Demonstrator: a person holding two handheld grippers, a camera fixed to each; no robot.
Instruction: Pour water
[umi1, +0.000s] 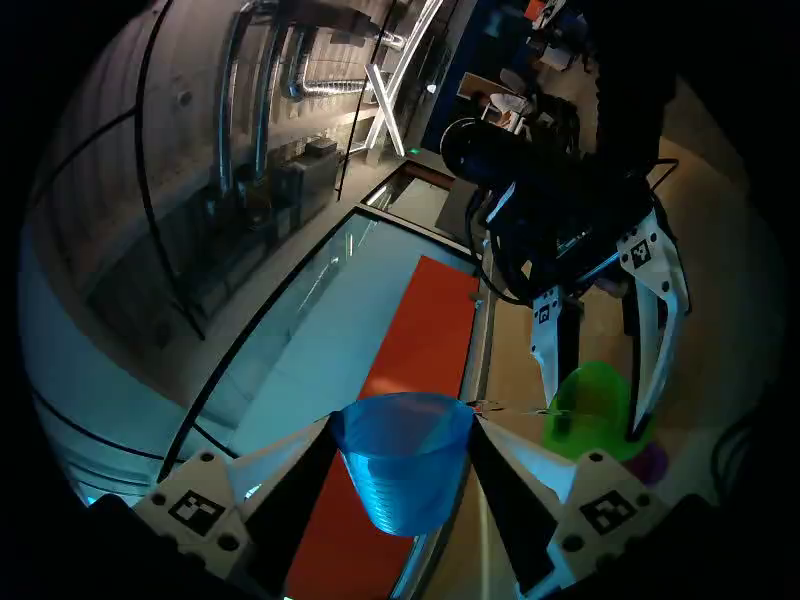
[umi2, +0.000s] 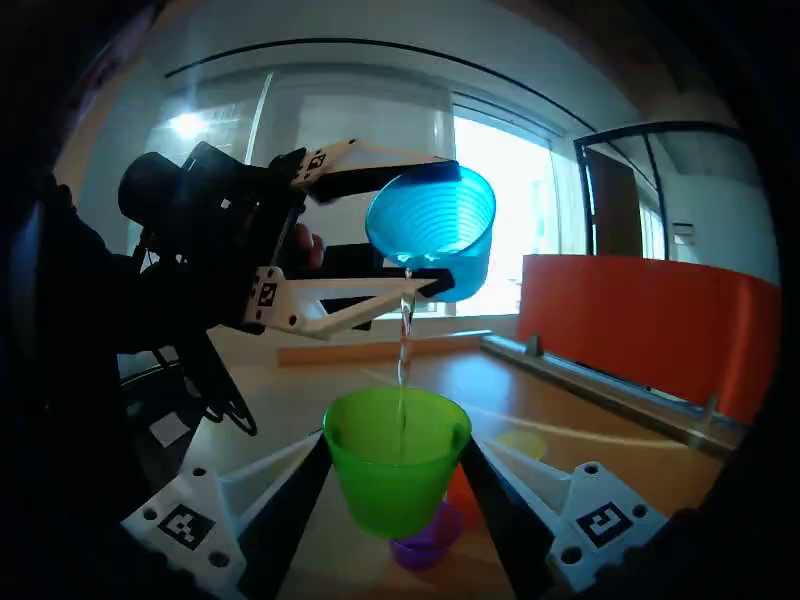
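While the left gripper (umi2: 440, 225) pinches a ribbed, translucent blue plastic cup (umi2: 432, 232) between both fingers and holds it tipped well over, a thin stream of water (umi2: 404, 340) falls from its lower rim into the translucent green plastic cup (umi2: 397, 480) below. The right gripper (umi2: 397, 442) clamps that green cup, which stands upright with one finger pressed on each side, above the light wooden tabletop (umi2: 570, 400). The blue cup hangs straight over the green one and apart from it, with the stream running between them. A person's hand (umi2: 312, 245) grips the left gripper's black handle. Low behind the green cup lie a small purple plastic cup (umi2: 430, 540) and an orange piece (umi2: 463, 495) just beside it; whether they touch the green cup cannot be told. A flat yellow disc (umi2: 522, 443) rests farther off on the wood, near the bright orange panel (umi2: 650, 320) along the table's edge.
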